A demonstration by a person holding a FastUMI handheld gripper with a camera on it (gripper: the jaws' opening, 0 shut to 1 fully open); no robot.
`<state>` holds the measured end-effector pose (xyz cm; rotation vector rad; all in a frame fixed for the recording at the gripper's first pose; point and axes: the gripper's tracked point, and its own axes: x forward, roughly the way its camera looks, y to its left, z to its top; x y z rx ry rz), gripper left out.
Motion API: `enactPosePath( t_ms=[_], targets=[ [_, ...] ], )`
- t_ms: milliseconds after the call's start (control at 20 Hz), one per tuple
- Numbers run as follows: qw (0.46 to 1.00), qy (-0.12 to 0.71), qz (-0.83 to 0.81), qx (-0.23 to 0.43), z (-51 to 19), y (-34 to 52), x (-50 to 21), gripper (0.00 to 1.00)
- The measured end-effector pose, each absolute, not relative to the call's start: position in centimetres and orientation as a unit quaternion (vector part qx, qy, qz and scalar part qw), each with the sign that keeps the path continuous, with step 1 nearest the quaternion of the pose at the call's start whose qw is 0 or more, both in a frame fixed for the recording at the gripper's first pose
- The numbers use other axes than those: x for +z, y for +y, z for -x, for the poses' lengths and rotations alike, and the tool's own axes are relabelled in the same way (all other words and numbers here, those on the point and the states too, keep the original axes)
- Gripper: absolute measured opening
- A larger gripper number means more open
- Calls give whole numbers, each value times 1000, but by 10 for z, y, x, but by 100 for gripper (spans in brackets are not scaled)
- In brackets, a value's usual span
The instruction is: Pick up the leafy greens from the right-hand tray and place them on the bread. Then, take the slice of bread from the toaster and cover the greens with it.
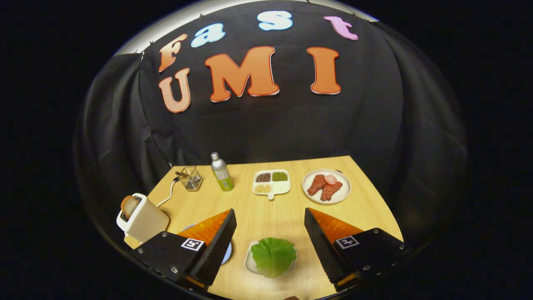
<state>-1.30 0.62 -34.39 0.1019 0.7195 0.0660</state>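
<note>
The claw (270, 233) stands wide open above the wooden counter (270, 212), holding nothing. Between its two fingers lies the green lettuce leaf (273, 255), resting on a small white tray (251, 262) and touched by neither finger. Behind the left finger, a blue plate (227, 252) shows only at its edge; what lies on it is hidden. Off to the left stands a white toaster (143, 218) with a slice of bread (129, 204) sticking up from its slot. Beyond the fingers are a wire basket (191, 178), a bottle (221, 171), a divided dish (272, 182) of grains and a plate of meat (326, 186).
</note>
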Motion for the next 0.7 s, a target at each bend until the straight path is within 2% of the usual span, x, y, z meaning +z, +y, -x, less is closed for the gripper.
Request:
enactPosePath(
  t_ms=[700],
  targets=[
    [824, 562, -11, 73, 71, 28, -495, 99]
  ],
)
